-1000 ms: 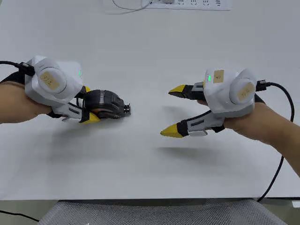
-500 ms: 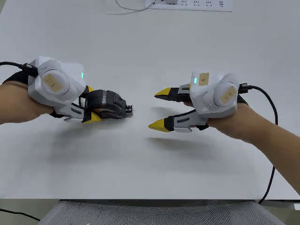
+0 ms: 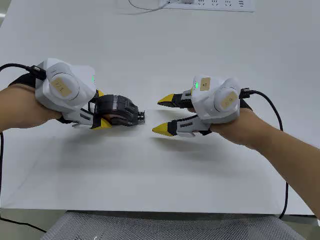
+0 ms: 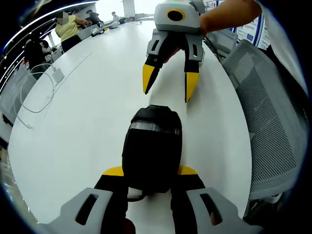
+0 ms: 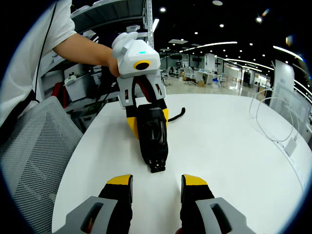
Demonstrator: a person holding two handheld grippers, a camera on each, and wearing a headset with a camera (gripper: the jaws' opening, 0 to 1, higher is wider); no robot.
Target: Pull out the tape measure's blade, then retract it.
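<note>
A black tape measure (image 3: pixel 119 110) rests on the white table (image 3: pixel 150 165), held between the yellow-tipped jaws of my left gripper (image 3: pixel 100 110), which is shut on its body. The case (image 4: pixel 152 146) sits between the left jaws, and its blade tip (image 5: pixel 157 168) points at my right gripper. My right gripper (image 3: pixel 164 114) is open, its tips a short way from the blade tip (image 3: pixel 142 117) and not touching it. In the left gripper view the right gripper (image 4: pixel 168 83) faces the case. In the right gripper view the left gripper (image 5: pixel 146 117) clamps the tape measure (image 5: pixel 153 134).
A white power strip (image 3: pixel 210 5) with a looping cable lies at the table's far edge. A grey mesh chair (image 3: pixel 170 227) sits below the near edge. Black cables (image 3: pixel 272 150) trail from both grippers. People and desks stand far behind in the left gripper view.
My right gripper has moved left toward the tape measure's blade tip, jaws still open. The left gripper and tape measure have stayed about where they were.
</note>
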